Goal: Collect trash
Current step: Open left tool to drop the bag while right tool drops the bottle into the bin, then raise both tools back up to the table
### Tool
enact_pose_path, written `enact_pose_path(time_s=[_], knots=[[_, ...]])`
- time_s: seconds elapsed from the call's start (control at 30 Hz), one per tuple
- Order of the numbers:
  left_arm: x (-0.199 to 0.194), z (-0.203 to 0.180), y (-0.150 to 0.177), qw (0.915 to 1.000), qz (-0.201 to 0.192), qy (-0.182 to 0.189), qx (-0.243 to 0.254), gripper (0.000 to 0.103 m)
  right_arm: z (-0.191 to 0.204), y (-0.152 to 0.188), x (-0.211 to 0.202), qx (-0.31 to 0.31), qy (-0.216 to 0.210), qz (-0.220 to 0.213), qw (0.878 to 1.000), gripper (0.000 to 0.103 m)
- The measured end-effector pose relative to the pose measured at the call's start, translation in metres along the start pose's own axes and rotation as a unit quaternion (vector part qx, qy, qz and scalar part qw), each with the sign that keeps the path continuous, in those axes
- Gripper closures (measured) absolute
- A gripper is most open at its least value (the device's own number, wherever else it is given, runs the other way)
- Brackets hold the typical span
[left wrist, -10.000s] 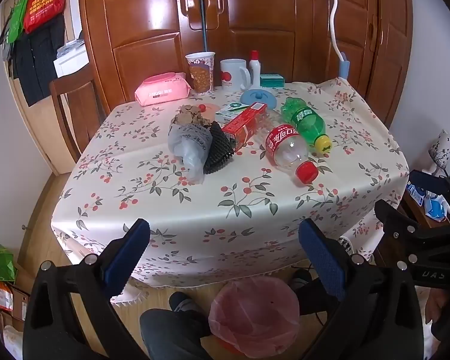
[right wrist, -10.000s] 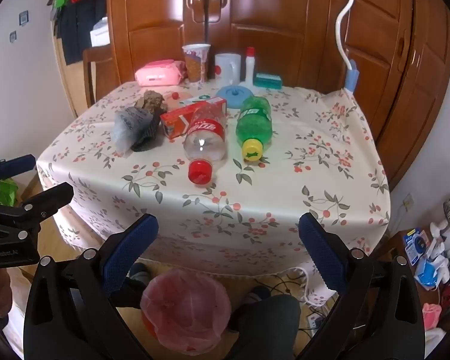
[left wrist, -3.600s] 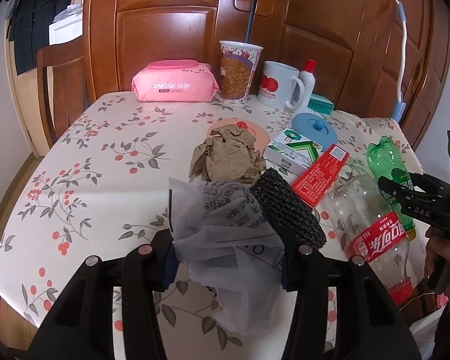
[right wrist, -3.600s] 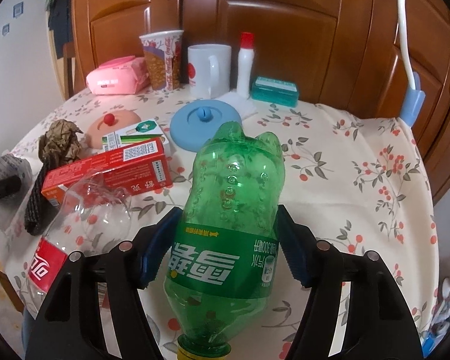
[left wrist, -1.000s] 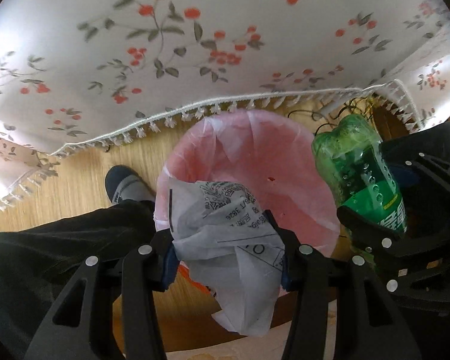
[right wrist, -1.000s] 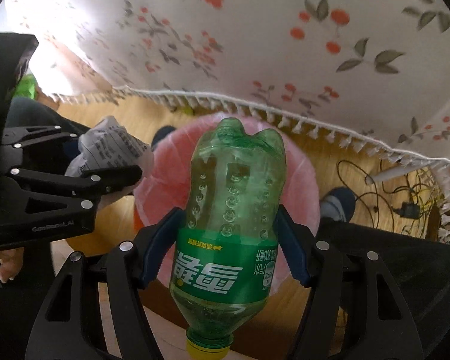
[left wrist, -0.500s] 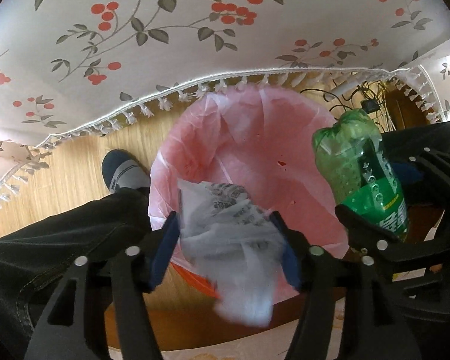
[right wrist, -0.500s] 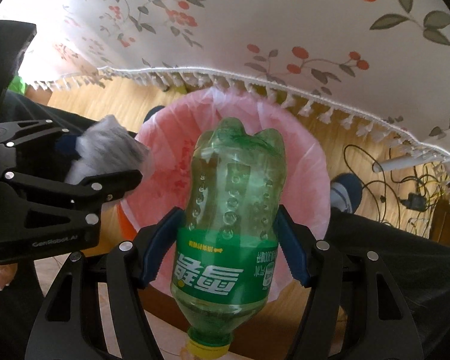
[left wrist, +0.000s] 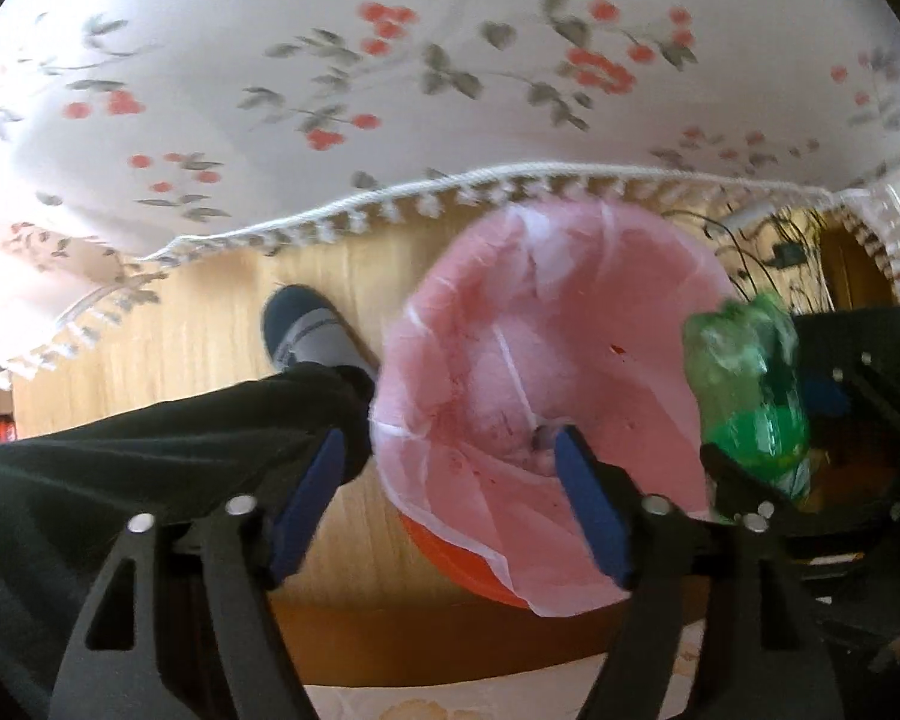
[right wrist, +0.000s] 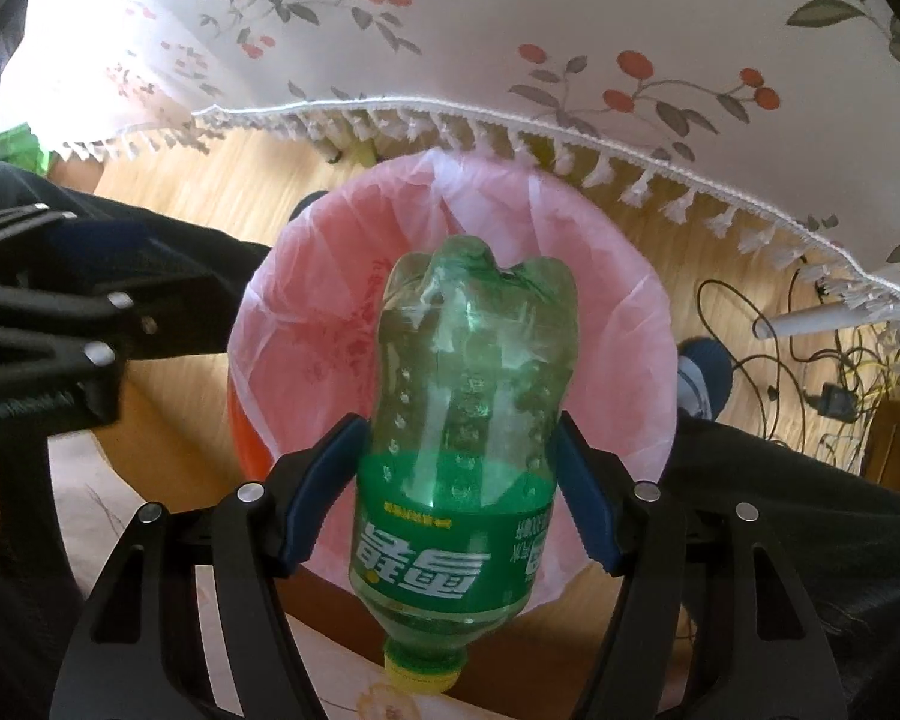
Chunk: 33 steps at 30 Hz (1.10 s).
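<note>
Over pink bin: right tongs grip bottle (green).

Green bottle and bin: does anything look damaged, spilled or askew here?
The green bottle in the right claw is dented at its base and held cap-down over the pink-lined bin. Nothing looks spilled.

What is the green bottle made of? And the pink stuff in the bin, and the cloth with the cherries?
Green bottle: looks like thin clear plastic, glossy, with moulded bumps and a printed label.
Pink bin liner: seems thin plastic film; it is see-through, crinkled and creased.
Tablecloth: probably woven fabric, matt, with a knotted white fringe along its edge.
</note>
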<state>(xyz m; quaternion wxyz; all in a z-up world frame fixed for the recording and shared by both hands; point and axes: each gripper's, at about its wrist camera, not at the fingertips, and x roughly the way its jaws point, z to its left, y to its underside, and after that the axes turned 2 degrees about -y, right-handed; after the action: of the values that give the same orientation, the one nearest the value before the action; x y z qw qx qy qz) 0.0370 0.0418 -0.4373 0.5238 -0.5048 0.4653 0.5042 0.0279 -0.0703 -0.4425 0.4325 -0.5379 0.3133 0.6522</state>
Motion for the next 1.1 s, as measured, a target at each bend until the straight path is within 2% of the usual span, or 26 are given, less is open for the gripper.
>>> enact_pose_path(time_s=[0.17,0.23,0.3,0.37,0.4,0.47,0.53,0.57,0.63,0.73,0.83,0.97,1.1], knots=[[-0.011,0.006,-0.001,0.9998,-0.015,-0.008,-0.010,0.023,0.004,0.000,-0.001,-0.009,0.006,-0.004,1.000,0.029],[-0.015,0.005,-0.001,0.9997,-0.021,-0.013,-0.008,0.019,0.006,0.000,-0.001,-0.011,0.008,-0.004,1.000,0.027],[-0.021,0.002,0.000,0.9994,-0.031,-0.017,0.000,0.016,0.007,0.000,-0.002,-0.013,0.018,-0.008,1.000,0.019],[-0.026,0.001,0.001,0.9988,-0.038,-0.027,0.012,0.010,0.009,0.000,-0.007,-0.016,0.033,-0.016,0.999,0.016],[-0.029,-0.002,0.001,0.9983,-0.040,-0.037,0.019,0.005,0.010,0.000,-0.011,-0.018,0.045,-0.026,0.998,0.014],[-0.037,-0.005,0.002,0.9969,-0.046,-0.054,0.033,0.005,0.013,0.001,-0.023,-0.017,0.069,-0.042,0.997,0.009],[-0.047,-0.006,0.004,0.9964,-0.058,-0.052,0.035,0.005,0.016,0.003,-0.036,-0.023,0.069,-0.070,0.995,0.008],[-0.055,-0.006,0.005,0.9964,-0.064,-0.045,0.033,0.005,0.018,0.006,-0.045,-0.024,0.083,-0.088,0.992,0.007],[-0.068,-0.004,0.008,0.9956,-0.077,-0.044,0.031,0.005,0.021,0.011,-0.058,-0.029,0.088,-0.103,0.990,0.006],[-0.096,-0.004,0.013,0.9923,-0.101,-0.063,0.033,0.005,0.023,0.016,-0.073,-0.022,0.066,-0.075,0.995,0.006],[-0.124,-0.006,0.017,0.9896,-0.126,-0.055,0.041,0.005,0.029,0.025,-0.099,-0.019,0.061,-0.080,0.995,0.006],[-0.179,0.000,0.024,0.9845,-0.170,-0.034,0.027,0.005,0.040,0.039,-0.155,-0.020,0.091,-0.140,0.986,0.006],[-0.243,0.004,0.029,0.9713,-0.235,-0.022,0.024,0.005,0.046,0.044,-0.221,-0.001,0.096,-0.200,0.975,0.006]])
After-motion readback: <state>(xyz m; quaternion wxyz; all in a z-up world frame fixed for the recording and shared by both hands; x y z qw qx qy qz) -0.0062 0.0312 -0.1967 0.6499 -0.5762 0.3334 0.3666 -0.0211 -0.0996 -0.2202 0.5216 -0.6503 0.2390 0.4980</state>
